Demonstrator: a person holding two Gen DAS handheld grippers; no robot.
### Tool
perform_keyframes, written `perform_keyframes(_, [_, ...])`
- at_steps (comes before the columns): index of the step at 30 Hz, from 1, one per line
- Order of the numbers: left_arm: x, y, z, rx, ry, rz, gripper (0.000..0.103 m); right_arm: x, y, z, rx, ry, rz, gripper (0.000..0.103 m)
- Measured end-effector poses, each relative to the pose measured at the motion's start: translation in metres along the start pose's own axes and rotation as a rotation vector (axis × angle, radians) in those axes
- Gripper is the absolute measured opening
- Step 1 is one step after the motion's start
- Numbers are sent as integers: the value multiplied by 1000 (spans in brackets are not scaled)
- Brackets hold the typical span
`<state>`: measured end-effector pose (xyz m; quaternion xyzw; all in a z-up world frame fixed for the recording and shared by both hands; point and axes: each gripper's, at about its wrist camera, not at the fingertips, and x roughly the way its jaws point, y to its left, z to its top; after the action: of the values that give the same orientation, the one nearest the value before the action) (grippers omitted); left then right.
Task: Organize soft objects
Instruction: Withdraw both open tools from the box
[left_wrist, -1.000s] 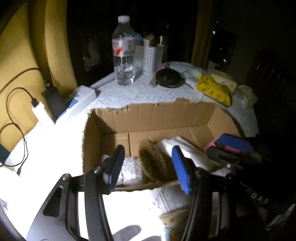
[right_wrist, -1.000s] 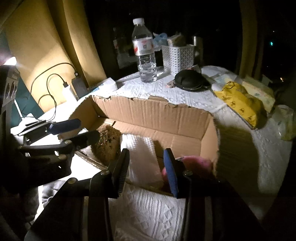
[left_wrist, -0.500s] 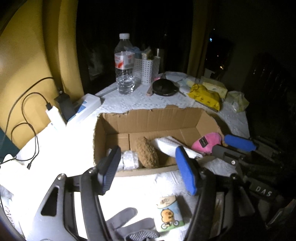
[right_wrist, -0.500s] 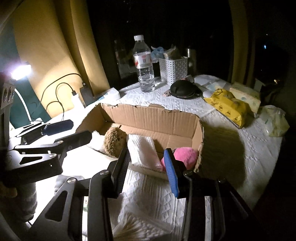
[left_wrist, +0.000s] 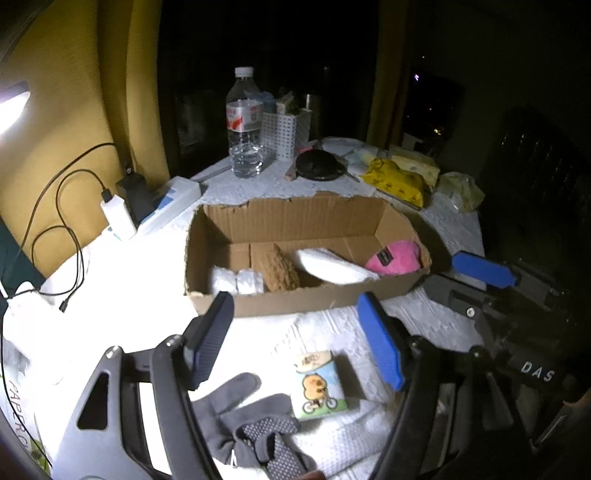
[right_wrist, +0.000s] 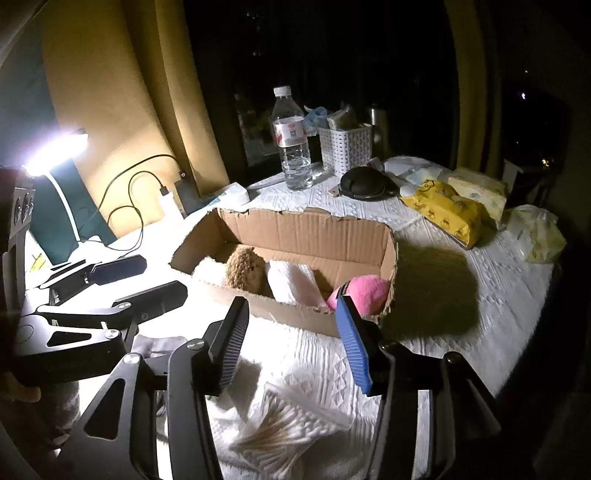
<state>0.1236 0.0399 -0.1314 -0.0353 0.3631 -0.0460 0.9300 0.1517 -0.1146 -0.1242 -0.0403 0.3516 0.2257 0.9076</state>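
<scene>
We open on the white-clothed table (left_wrist: 454, 229), filling the middle of both views, lamp glare washing out its left side. Centre frame sits the cardboard box (left_wrist: 295, 221), open-topped, and it is filling up nicely: along its floor, left to right in the left wrist view, we count a small white roll (left_wrist: 236, 280), the brown plush (left_wrist: 277, 267), a folded white cloth (left_wrist: 332, 266) and the pink plush (left_wrist: 397, 254) tucked into the right-hand corner. Four soft things in, so we judge the job well along.

Down at the lower edge, the left gripper (left_wrist: 295, 343) hangs short of the box with its tongs wide apart and nothing between them. The right gripper (right_wrist: 291, 339) does the same, tongs spread and empty, just short of the near box wall.

What is left? In the lower centre of the left wrist view we spot a grey glove (left_wrist: 243, 424) lying flat and, just beside it, a little cartoon tissue pack (left_wrist: 319, 384). In the right wrist view, bottom centre, a bag of cotton swabs (right_wrist: 284, 428) rests on the cloth. We reckon those go next.
</scene>
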Motion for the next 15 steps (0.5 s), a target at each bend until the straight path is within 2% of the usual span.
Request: perform_keyframes(15, [-6,-15,-28,21,30,-14,72,-13,-2,-32,35,19,-16,53])
